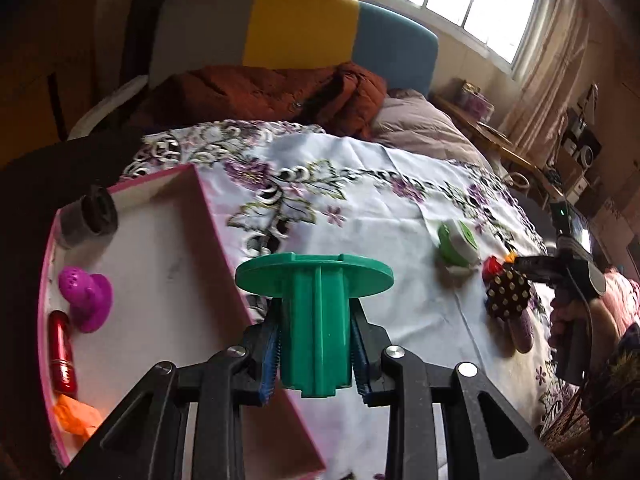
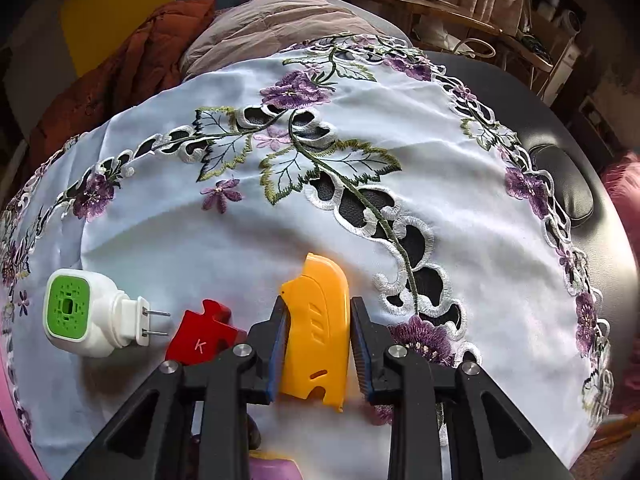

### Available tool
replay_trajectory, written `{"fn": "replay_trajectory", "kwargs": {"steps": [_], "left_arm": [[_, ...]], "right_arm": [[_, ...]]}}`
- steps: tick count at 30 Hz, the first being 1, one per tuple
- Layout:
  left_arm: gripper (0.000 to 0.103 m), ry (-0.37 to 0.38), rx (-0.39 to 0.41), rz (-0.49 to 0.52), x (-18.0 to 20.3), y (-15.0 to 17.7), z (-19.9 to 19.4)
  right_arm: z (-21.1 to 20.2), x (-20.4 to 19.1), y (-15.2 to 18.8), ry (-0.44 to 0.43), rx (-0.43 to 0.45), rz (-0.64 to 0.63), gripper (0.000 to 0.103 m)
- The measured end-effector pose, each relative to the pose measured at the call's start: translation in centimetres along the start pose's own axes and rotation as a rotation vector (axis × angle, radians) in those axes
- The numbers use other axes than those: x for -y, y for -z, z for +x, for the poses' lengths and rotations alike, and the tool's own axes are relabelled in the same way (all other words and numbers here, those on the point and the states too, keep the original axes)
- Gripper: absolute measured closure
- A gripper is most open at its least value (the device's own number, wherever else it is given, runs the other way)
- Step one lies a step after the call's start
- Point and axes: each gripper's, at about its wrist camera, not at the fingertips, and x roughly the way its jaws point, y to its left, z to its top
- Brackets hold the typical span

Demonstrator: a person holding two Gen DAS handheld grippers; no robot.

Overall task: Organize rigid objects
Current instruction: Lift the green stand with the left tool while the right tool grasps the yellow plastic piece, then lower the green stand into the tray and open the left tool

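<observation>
We're over a dark table (image 2: 560, 92) draped with a white embroidered cloth (image 2: 460, 240); bed, window and cluttered shelves behind. A pink-rimmed tray (image 1: 208, 208) sits on the cloth's left, holding a black roll (image 1: 90, 216), a purple piece (image 1: 86, 298), a red tube (image 1: 62, 352) and an orange scrap (image 1: 76, 416), partly cut off. Our left gripper (image 1: 316, 344) clamps a green spool (image 1: 314, 312) over the tray's right rim. Our right gripper (image 2: 318, 344) sits narrow on a yellow plastic piece (image 2: 316, 340); lifted or resting, we cannot tell. Just left lie a red puzzle piece (image 2: 204, 336) and a green-and-white plug-in (image 2: 86, 312). Open cloth ahead; the dotted item (image 1: 508, 292) is hard to identify.
</observation>
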Motion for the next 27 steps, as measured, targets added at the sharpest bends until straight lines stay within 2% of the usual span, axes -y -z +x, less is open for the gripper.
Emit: {"fn": "replay_trajectory", "kwargs": {"steps": [6, 12, 19, 23, 27], "left_arm": [[0.073, -0.077, -0.008, -0.125, -7.7, -3.0, 0.9], [0.073, -0.138, -0.079, -0.194, -12.4, -3.6, 4.5], [0.073, -0.244, -0.103, -0.225, -14.6, -3.7, 7.1], [0.067, -0.247, -0.105, -0.22, -14.8, -3.7, 6.4], [0.065, -0.26, -0.068, -0.198, -14.0, -3.7, 4.8]], "right_arm": [[-0.2, -0.3, 0.4, 0.009, 0.006, -0.024, 0.074], [-0.3, -0.5, 0.3, 0.005, 0.006, -0.035, 0.074], [-0.4, -1.0, 0.3, 0.009, 0.01, -0.058, 0.074], [-0.4, -1.0, 0.3, 0.013, 0.011, -0.066, 0.074], [-0.5, -1.0, 0.3, 0.015, 0.014, -0.07, 0.074]]}}
